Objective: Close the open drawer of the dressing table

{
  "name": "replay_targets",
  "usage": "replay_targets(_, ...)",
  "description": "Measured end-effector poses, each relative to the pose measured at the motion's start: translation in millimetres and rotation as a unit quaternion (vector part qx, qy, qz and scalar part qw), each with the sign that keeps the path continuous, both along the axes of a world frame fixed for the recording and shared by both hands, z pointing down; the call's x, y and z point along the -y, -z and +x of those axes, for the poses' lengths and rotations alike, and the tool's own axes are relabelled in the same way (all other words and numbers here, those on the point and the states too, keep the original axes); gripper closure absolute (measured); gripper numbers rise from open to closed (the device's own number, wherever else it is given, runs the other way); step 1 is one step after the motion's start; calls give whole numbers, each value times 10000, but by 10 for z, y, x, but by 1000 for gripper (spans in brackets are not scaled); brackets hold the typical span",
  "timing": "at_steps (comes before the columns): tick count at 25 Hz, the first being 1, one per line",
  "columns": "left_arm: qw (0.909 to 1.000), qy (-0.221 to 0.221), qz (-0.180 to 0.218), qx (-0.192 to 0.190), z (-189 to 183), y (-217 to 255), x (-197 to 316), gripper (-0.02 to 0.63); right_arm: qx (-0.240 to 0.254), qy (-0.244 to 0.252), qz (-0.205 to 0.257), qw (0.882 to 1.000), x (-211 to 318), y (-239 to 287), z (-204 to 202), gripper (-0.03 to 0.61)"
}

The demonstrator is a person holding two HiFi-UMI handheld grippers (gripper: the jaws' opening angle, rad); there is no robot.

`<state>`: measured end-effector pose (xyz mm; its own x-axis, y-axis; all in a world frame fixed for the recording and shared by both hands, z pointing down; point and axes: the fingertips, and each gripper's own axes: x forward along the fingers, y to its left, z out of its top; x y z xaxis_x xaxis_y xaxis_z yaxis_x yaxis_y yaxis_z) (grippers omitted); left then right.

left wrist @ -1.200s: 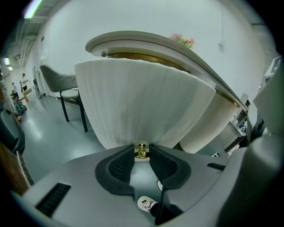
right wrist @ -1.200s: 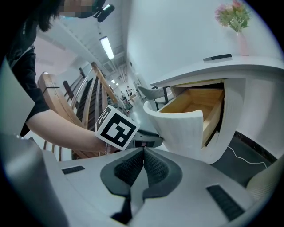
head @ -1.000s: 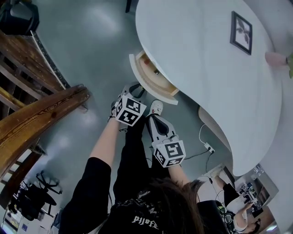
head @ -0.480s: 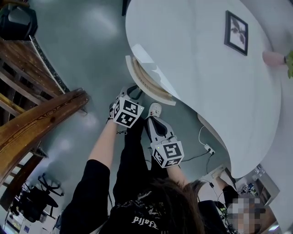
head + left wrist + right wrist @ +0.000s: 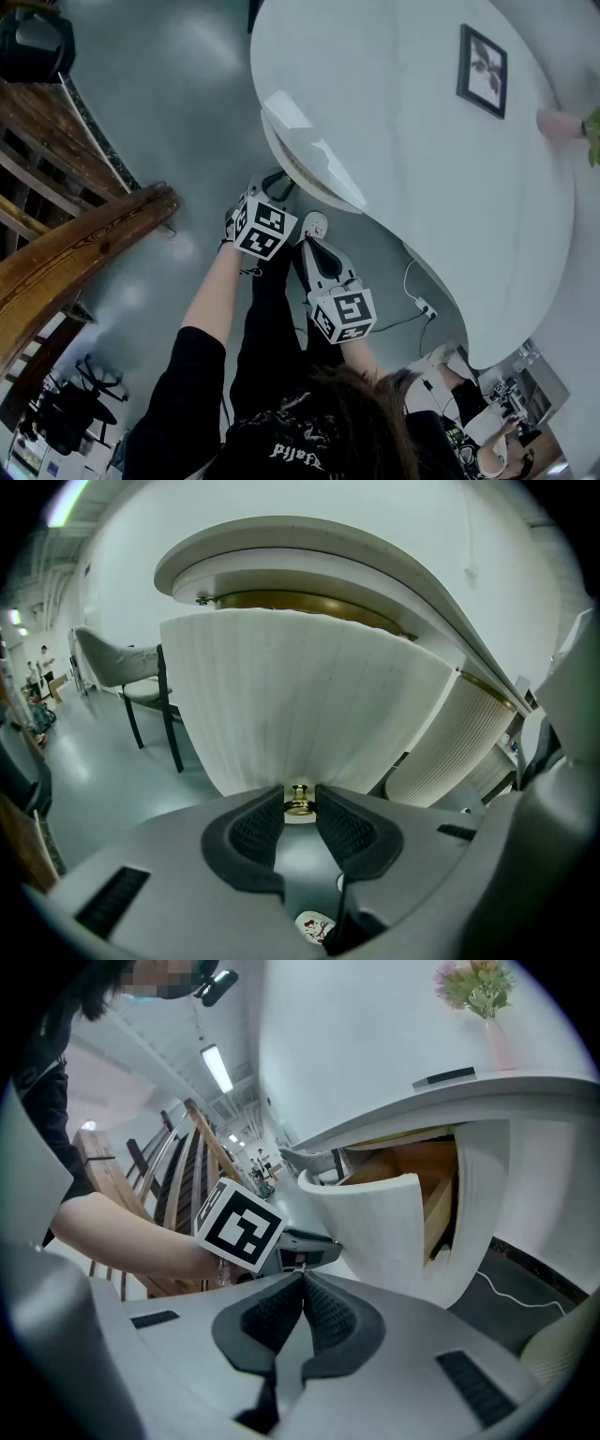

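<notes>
Grey floor (image 5: 187, 112) fills upper left of head view. White table (image 5: 403, 122) upper right. Ribbed white drawer (image 5: 300, 705) under table edge, frame centre, partly out. Left hand-held gripper (image 5: 299, 797) clamped narrow on drawer's brass knob (image 5: 299, 806). Right hand-held gripper (image 5: 302, 1279) lower centre, jaws together, empty.

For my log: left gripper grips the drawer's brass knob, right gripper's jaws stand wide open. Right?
No: the right gripper has its jaws shut, empty, as the right gripper view shows. The left gripper does grip the drawer by its brass knob.
</notes>
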<state>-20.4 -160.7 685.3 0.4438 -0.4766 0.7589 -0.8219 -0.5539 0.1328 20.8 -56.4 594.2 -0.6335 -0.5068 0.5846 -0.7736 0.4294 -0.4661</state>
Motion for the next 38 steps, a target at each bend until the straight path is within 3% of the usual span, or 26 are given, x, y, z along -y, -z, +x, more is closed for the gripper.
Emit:
replay_targets(21, 9996, 66, 205, -166, 214, 32, 295, 497, -92, -85, 98, 9999, 140, -37, 104, 552)
replay_targets(38, 9966, 265, 512, -591, 397, 48, 560, 497, -206, -862, 325, 9955, 422, -89, 228, 552)
